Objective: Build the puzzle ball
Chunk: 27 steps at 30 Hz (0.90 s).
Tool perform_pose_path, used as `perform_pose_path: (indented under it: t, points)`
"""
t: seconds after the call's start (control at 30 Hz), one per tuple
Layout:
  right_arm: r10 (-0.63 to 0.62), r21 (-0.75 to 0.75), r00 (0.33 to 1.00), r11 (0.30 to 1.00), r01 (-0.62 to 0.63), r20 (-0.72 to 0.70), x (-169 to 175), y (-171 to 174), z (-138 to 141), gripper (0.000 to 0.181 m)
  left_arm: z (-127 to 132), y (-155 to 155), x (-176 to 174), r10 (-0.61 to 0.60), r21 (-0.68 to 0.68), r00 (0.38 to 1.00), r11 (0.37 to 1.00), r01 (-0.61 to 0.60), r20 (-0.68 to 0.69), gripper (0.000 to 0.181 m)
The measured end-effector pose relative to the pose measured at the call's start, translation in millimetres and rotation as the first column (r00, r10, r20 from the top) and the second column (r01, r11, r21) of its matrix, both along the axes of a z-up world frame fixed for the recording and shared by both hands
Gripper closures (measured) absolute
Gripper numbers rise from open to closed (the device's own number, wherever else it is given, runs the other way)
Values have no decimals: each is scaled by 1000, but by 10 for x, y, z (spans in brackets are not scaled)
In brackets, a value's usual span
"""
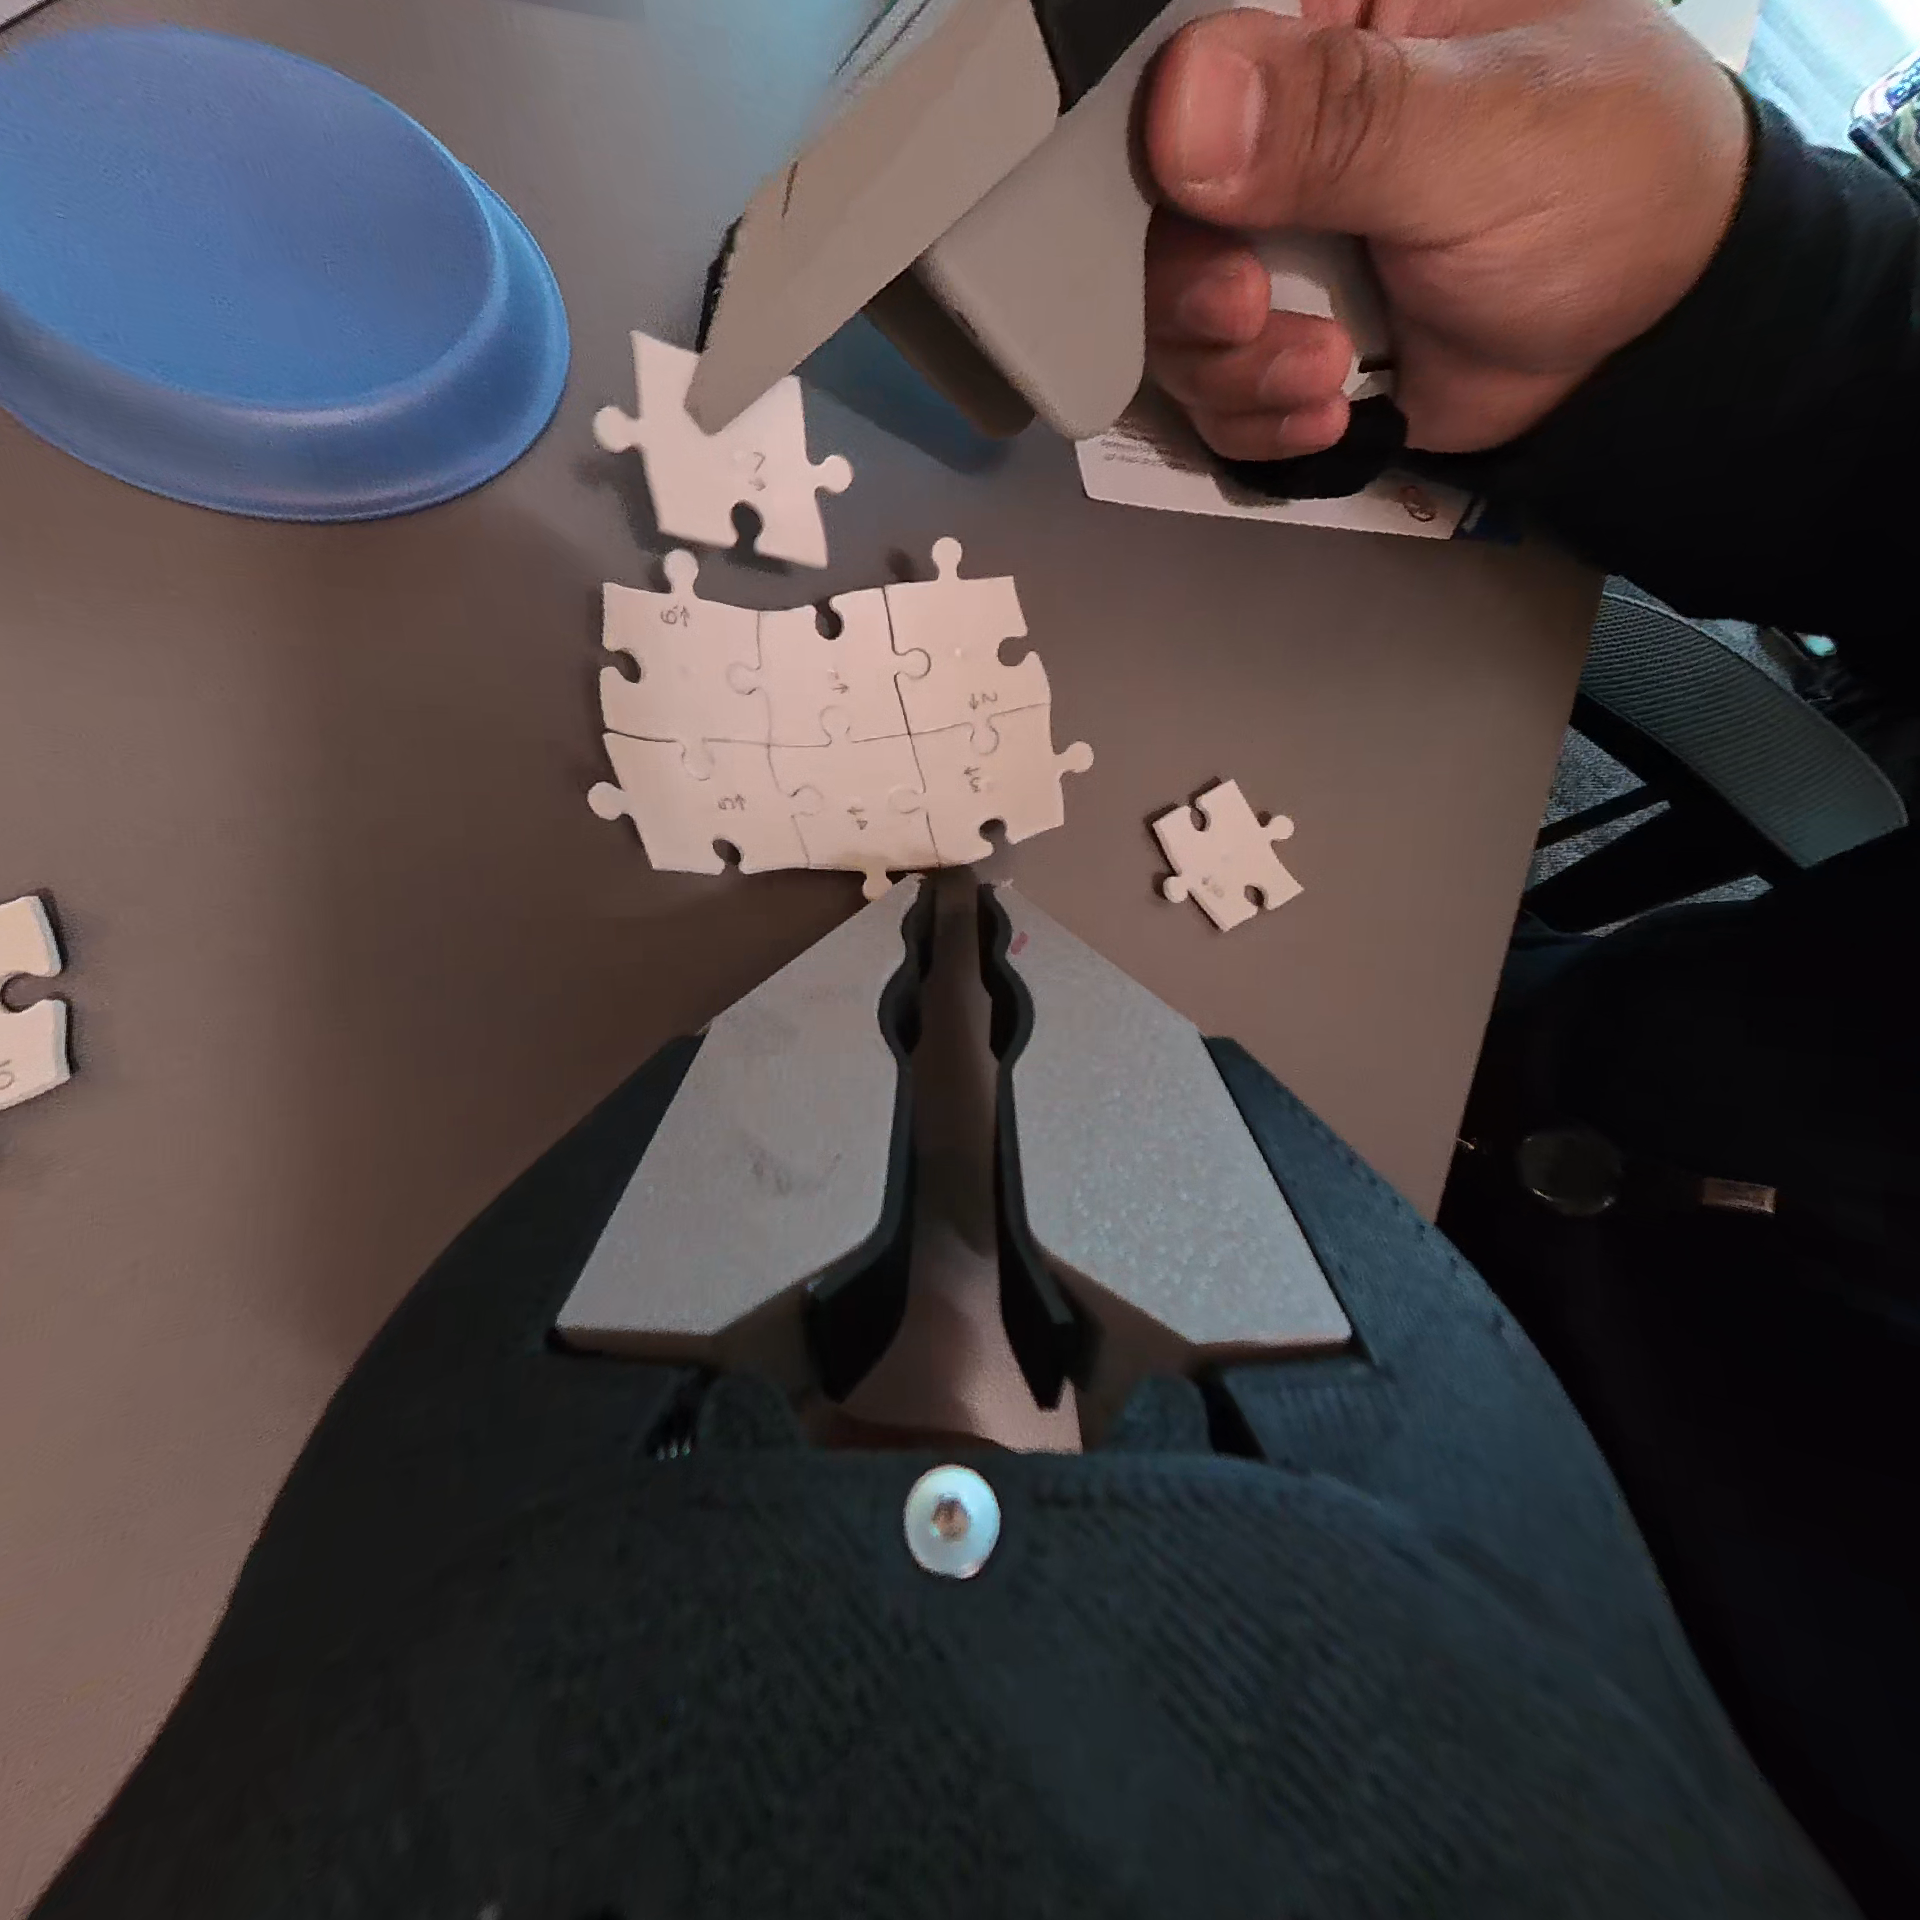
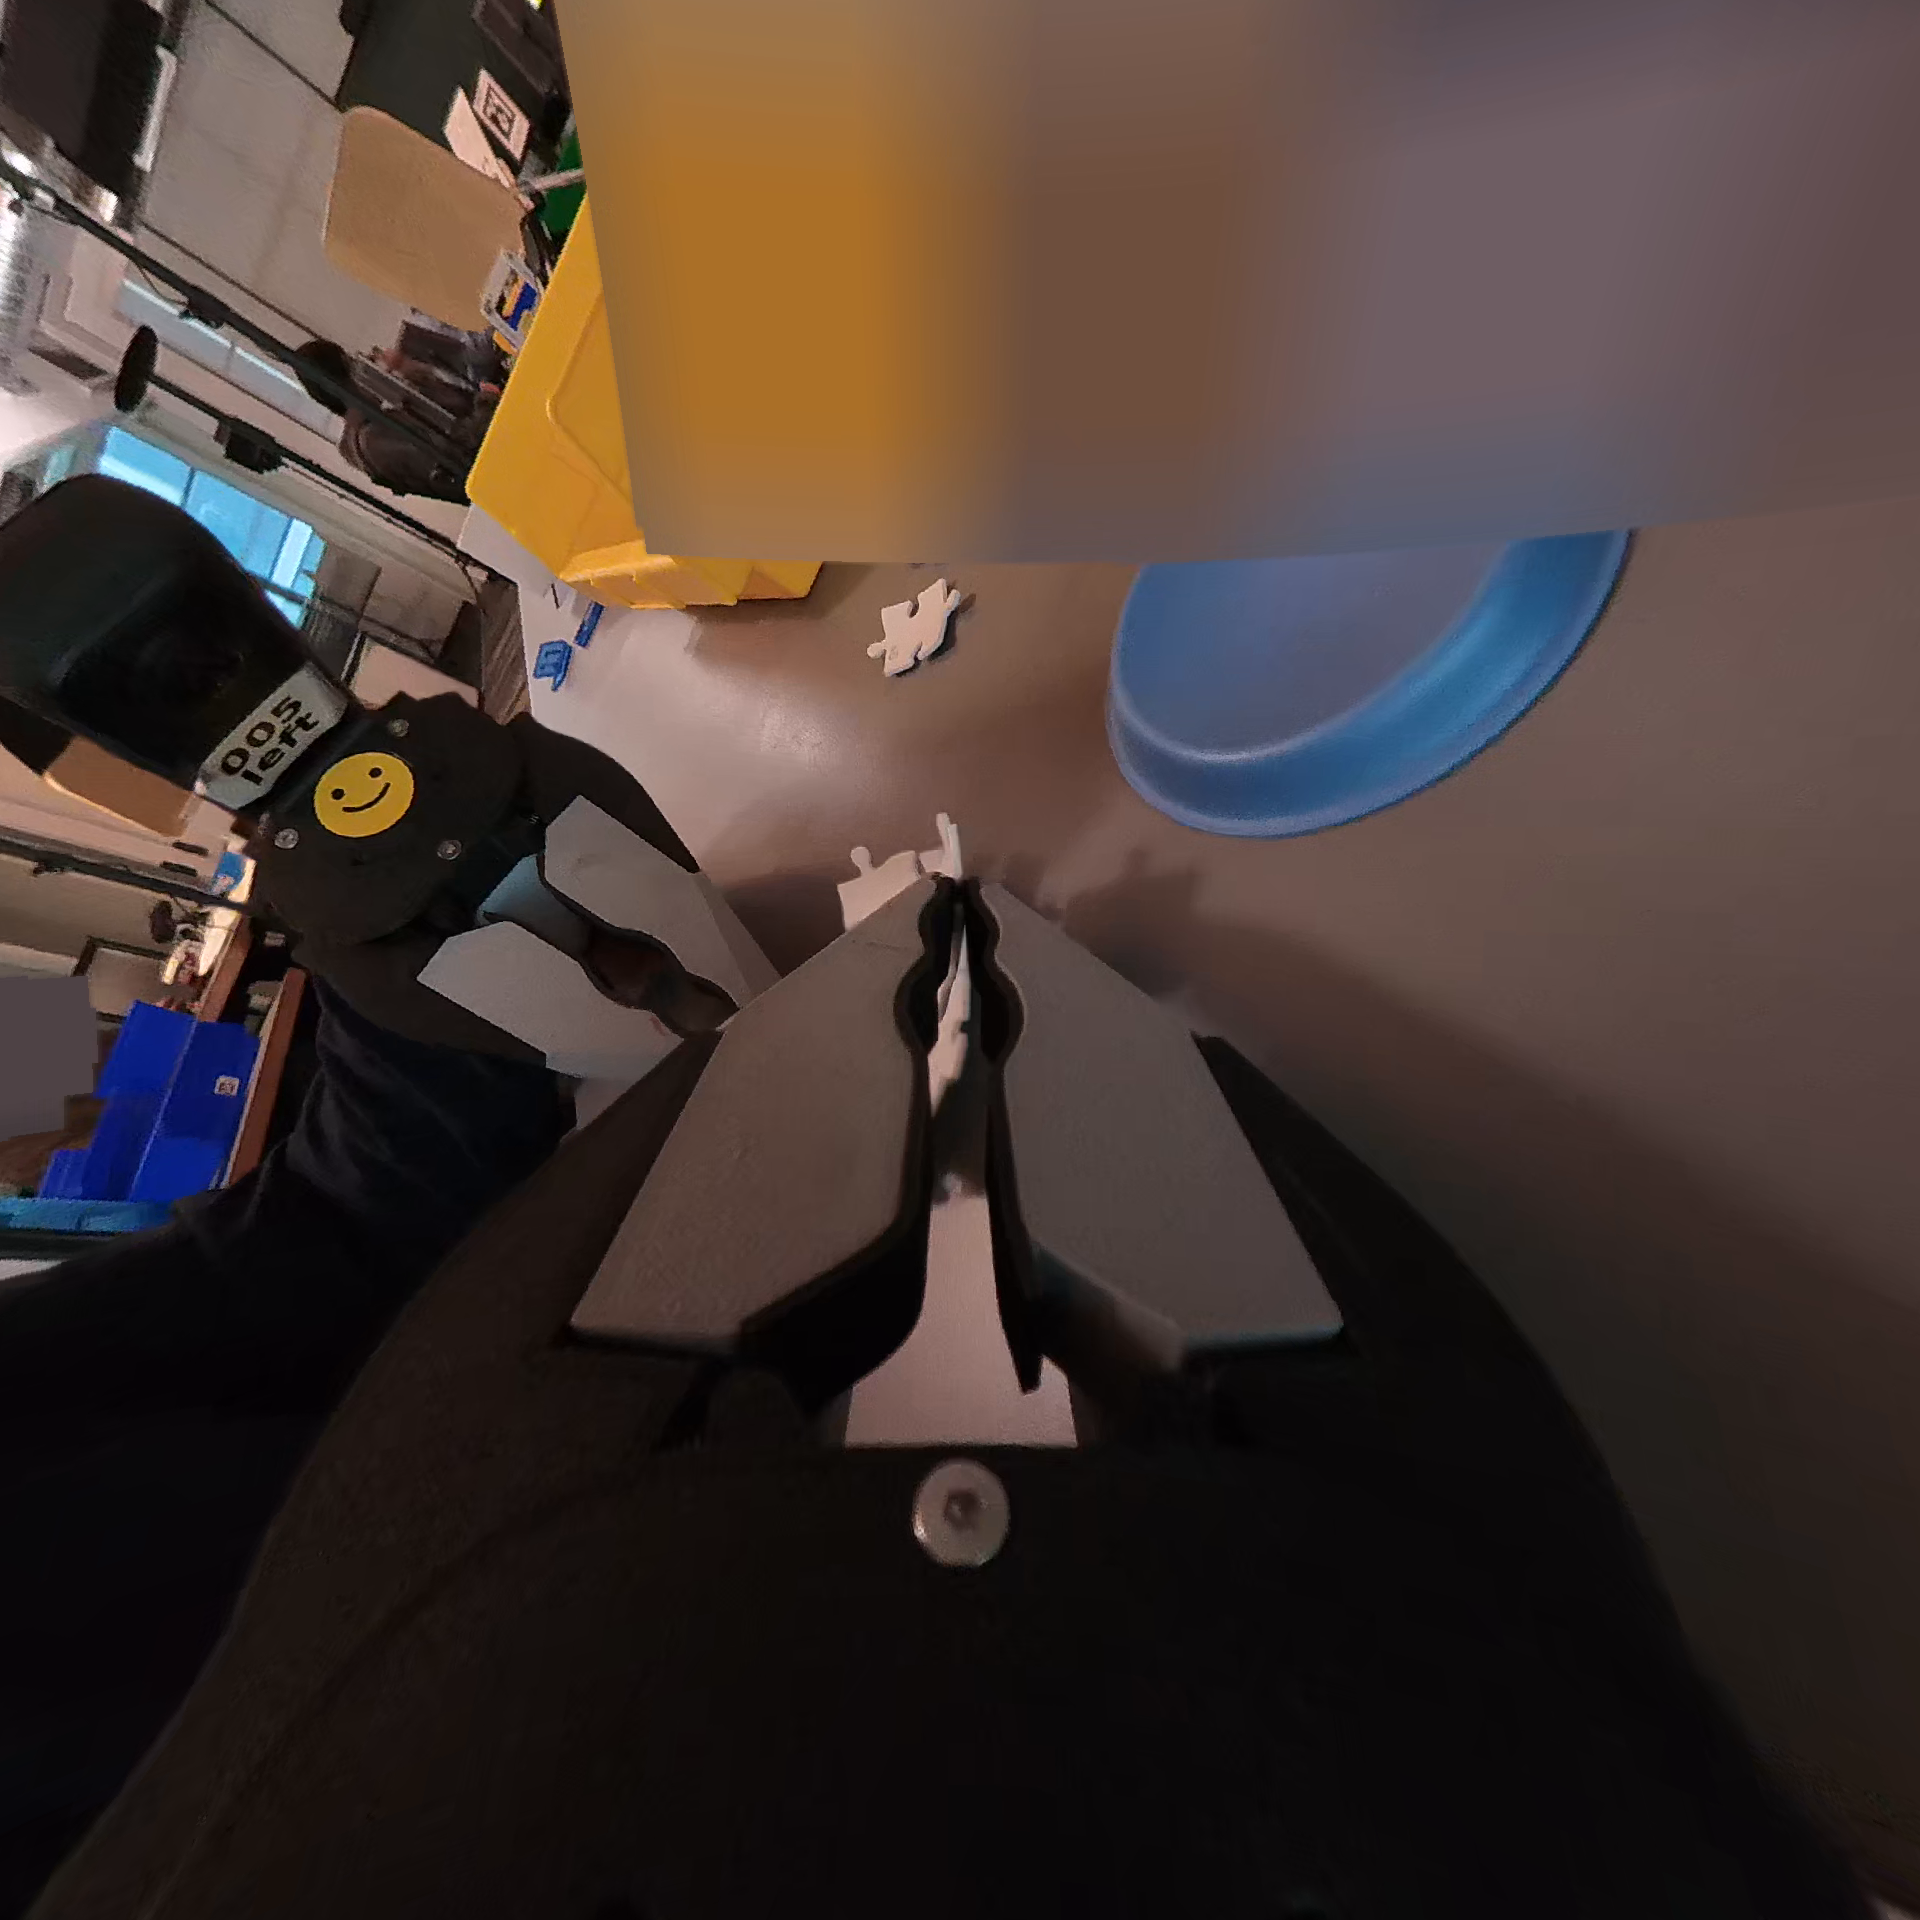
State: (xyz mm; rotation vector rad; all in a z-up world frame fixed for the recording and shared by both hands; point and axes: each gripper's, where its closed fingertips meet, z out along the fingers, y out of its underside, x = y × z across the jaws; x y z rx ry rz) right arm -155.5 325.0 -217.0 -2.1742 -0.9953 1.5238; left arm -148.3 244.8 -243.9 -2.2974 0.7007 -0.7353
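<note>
Left gripper [image 1: 948,896] is sitting nearly closed at the near edge of the six-piece panel [image 1: 831,722], jaws a narrow slit apart — whether it is pinching that edge, cannot tell. The panel is lying on the grey worktop [image 1: 312,727], printed side down, slightly bowed. Right gripper [image 2: 953,894] is clamping a single white piece [image 1: 732,462] edge-on and holding it just beyond the panel's far edge, apart from it; a hand [image 1: 1434,218] is gripping its handle. A loose piece [image 1: 1228,854] is lying right of the panel, well apart — another [image 1: 26,997] is sitting at the left edge, partly cut off. One more piece [image 2: 914,627] is lying near the yellow bin [image 2: 566,436]. Blue bowl [image 1: 239,270] is sitting upside down, far left of the panel.
</note>
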Motion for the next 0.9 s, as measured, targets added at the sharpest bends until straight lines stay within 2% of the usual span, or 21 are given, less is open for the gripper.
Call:
perform_pose_path:
  t: [0.27, 0.67, 0.77, 0.9]
  points:
    - [88, 74, 995, 993, -91, 45, -123, -37, -26, 181, 1, -15, -31, -8, 1, 1000, 1000, 8, 10, 175]
    - [134, 49, 988, 989, -137, 75, -102, -8, -112, 181, 118, -70, -160, -41, 26, 999, 999, 40, 17, 172]
    - [149, 36, 985, 988, -153, 84, -128, -14, -131, 181, 179, -23, -227, -19, 49, 1000, 999, 18, 15, 172]
    - [167, 28, 982, 985, -170, 87, -171, -22, -132, 181, 228, 176, -380, 79, 93, 997, 992, -79, 7, 172]
